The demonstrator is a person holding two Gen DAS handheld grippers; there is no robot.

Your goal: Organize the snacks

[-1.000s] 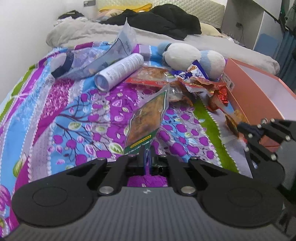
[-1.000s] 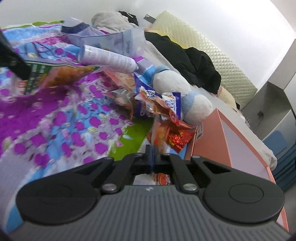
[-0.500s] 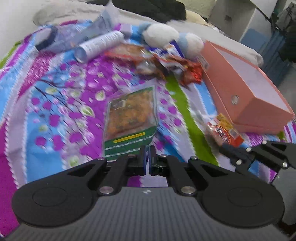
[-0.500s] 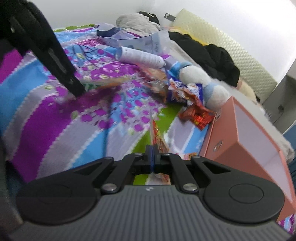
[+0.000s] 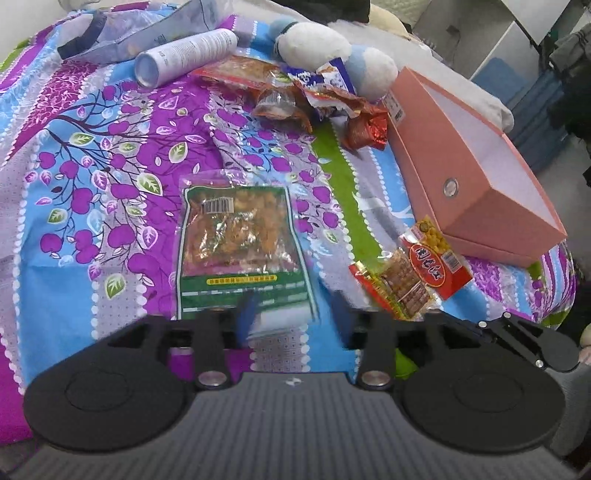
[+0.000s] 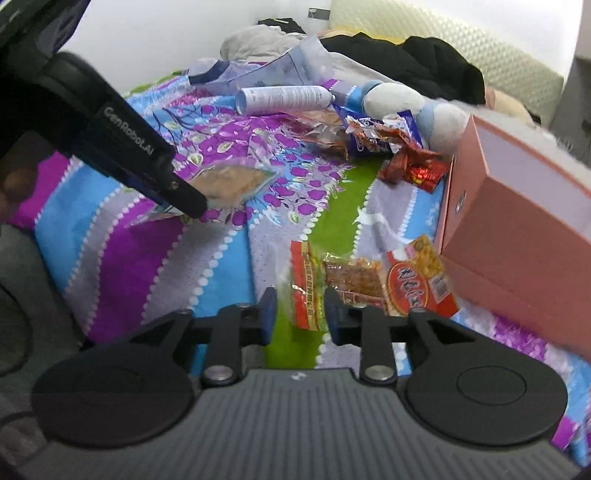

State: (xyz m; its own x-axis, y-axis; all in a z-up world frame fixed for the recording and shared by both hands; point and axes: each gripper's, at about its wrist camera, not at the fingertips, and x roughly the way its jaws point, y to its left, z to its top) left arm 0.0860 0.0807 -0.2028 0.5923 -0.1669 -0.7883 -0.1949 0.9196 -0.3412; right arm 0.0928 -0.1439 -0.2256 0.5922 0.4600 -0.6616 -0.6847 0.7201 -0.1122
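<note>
A green snack packet [image 5: 236, 240] lies flat on the patterned bedspread [image 5: 92, 177], its near edge just ahead of my left gripper [image 5: 293, 315]. That gripper's jaws are opening and its blurred blue pads [image 5: 246, 314] do not press on the packet. A red-edged clear snack packet [image 6: 314, 288] lies beside a red nut packet [image 6: 417, 280] in front of the pink box [image 6: 517, 229]. My right gripper [image 6: 299, 314] has its jaws opening, with the clear packet's near end between them, untouched by the pads. The left gripper's finger [image 6: 184, 199] hovers over the green packet [image 6: 232, 181].
A pile of loose snack packets [image 5: 325, 99] lies at the back beside a plush toy [image 5: 332, 48], a white tube [image 5: 184, 55] and a clear bag [image 5: 147, 33]. The open pink box [image 5: 461, 192] stands at the right. Dark clothes lie beyond.
Both grippers were shut on packets held above the bed. Now the green packet and the red-edged packet lie on the bedspread and both pairs of jaws have parted.
</note>
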